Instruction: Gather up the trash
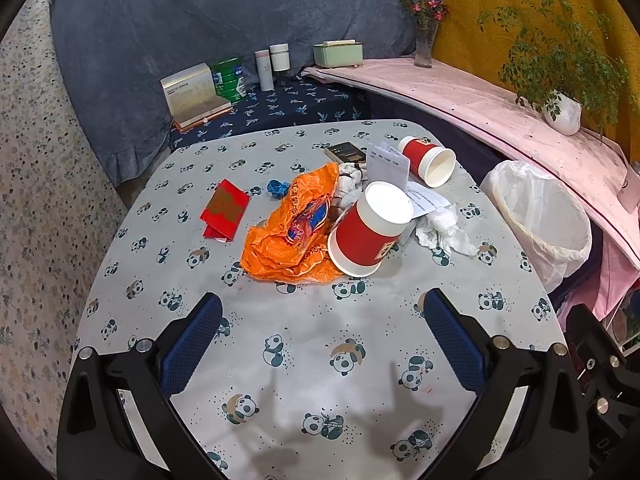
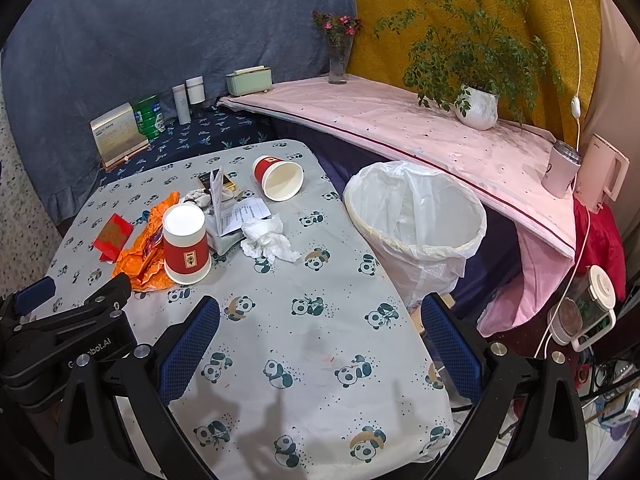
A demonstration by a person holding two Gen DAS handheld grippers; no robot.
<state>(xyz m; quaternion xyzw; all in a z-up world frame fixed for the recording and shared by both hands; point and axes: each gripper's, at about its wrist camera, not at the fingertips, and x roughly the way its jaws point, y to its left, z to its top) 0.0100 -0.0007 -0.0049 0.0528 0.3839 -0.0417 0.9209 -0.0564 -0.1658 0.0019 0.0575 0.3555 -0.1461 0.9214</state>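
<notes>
**Nothing binned yet**

Both your claws, left gripper (image 1: 322,332) and right gripper (image 2: 320,334), gape wide and carry nothing. The bin (image 2: 416,216) beside the table (image 2: 320,360) looks empty. Left of it wait the upturned cup (image 2: 186,244), orange bag (image 1: 288,232), tissue (image 2: 266,238) and tipped cup (image 2: 278,178).

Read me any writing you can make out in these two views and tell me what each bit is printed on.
"G...bot.AI", partly hidden: on the black body of the left gripper.
"DA", cut off: on the right gripper.
Printed sheets of paper: too small to read.
Gold-and-white box: lines of print, blurred.
Green can: label blurred.
Orange plastic bag: print crumpled, unreadable.
Upside-down red cup: small emblem, illegible.
Red envelope: gold design, unreadable.
</notes>
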